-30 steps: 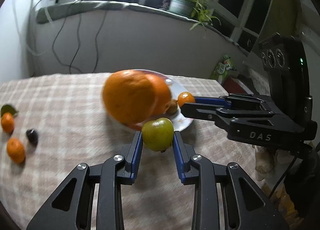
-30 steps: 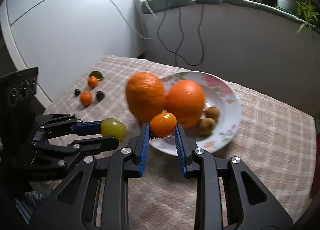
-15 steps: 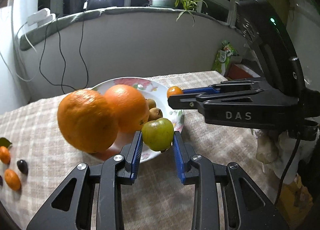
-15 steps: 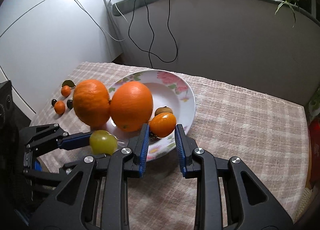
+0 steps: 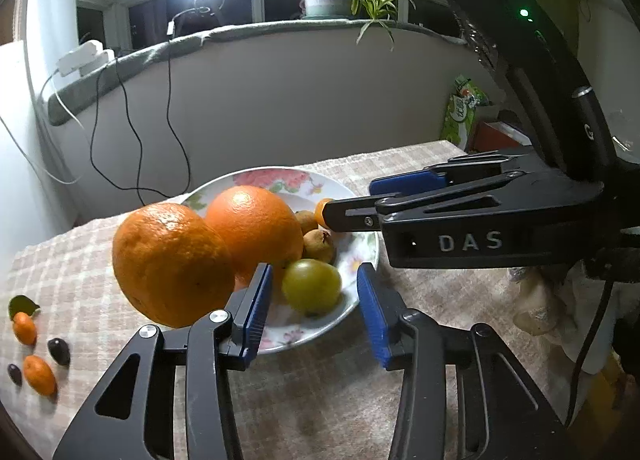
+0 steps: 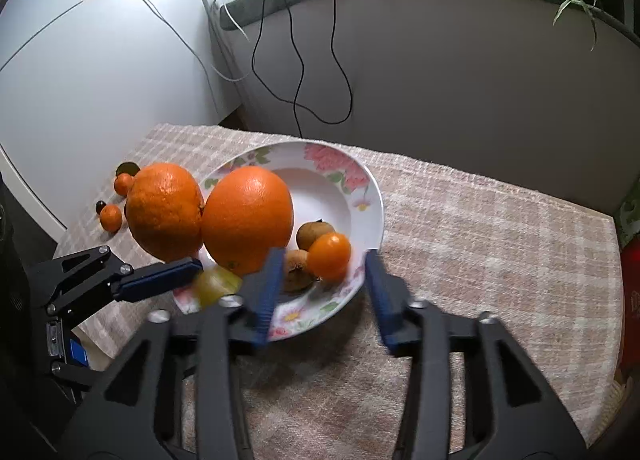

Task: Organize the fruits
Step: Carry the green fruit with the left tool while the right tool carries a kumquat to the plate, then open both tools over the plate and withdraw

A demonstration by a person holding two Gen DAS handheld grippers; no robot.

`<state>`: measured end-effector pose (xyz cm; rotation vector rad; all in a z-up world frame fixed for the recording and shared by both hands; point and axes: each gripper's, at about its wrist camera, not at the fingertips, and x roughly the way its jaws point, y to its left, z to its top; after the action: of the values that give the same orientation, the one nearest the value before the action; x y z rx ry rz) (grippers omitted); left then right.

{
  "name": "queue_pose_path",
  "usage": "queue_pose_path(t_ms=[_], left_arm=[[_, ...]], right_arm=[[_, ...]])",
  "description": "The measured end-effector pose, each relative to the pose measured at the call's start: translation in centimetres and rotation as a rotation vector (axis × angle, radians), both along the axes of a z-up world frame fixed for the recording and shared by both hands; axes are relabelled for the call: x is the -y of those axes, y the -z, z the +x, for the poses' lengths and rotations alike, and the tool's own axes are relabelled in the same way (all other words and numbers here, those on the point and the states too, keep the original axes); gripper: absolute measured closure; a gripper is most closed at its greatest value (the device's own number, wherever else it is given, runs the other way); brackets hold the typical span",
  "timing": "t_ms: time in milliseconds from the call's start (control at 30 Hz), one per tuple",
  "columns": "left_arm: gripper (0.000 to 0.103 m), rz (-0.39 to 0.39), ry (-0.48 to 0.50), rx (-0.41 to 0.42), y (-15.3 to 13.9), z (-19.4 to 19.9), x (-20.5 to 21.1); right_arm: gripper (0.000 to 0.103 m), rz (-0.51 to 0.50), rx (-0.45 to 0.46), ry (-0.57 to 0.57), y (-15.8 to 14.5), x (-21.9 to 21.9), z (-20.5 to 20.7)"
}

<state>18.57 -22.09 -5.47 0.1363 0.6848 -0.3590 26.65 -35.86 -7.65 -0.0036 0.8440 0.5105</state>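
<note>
We're dropping two fruits into the flowered plate (image 6: 372, 196) at mid-frame at once, so this is the release step. The left gripper (image 5: 316, 308), angled down at the plate's near rim, is spreading its jaws, and the green fruit (image 5: 312, 286) is sitting loose between them. The right gripper (image 6: 320, 292), tilted down too, is opening around the small orange fruit (image 6: 329, 255), which is resting by the brown ones. Next we're probably backing both out and heading for the little fruits (image 5: 38, 374) at lower left.
</note>
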Motion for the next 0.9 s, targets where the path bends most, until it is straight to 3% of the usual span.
queue_pose_path(t_ms=[133,300,900], left_arm=[[0.06,-0.01,-0.001,0.006,-0.3,-0.1,-0.2],[0.059,-0.02,0.003,0.009,-0.7,-0.5,-0.3],[0.05,-0.06,0.017,0.043,-2.5,-2.4,-1.0]], right_arm=[[0.047,0.011,-0.001,0.022,-0.3,0.3,0.1],[0.035,0.029,0.004,0.046,-0.7,0.9,-0.1],[0.023,0.012,0.032,0.087,-2.5,1.4,-2.1]])
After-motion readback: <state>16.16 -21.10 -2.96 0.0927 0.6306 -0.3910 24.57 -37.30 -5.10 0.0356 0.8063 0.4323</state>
